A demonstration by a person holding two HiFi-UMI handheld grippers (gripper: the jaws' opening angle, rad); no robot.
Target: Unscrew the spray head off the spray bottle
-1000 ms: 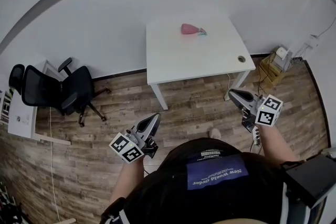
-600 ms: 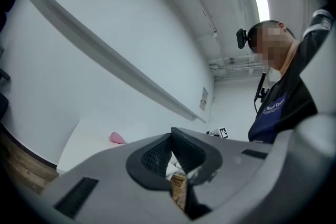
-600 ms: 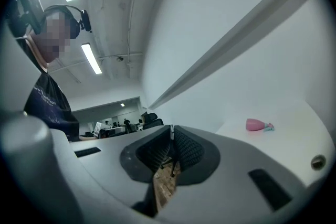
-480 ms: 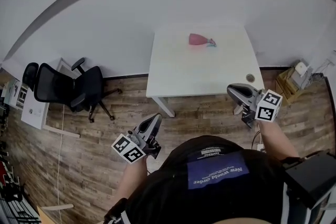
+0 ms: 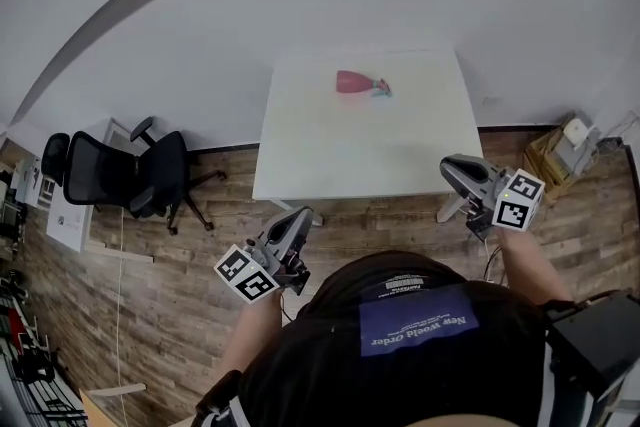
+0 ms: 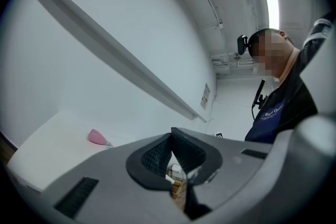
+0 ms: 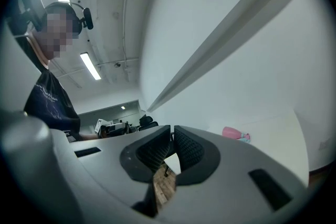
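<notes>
White table [image 5: 400,155] ahead: spray bottle [image 5: 356,82] lies sideways near its far edge, spray head [image 5: 384,91] pointing right. Left gripper [image 5: 302,213] and right gripper [image 5: 448,163], both closed and empty, hang by its near edge, the right one closer.

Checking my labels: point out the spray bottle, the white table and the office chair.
spray bottle [image 5: 352,82], head view, pink body.
white table [image 5: 350,147], head view, bare top.
office chair [image 5: 160,169], head view, black seat.

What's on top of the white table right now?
A pink spray bottle, lying on its side near the far edge of the table, with the teal spray head at its right end. Nothing covers the tabletop; the side the bottle lies on is hidden.
</notes>
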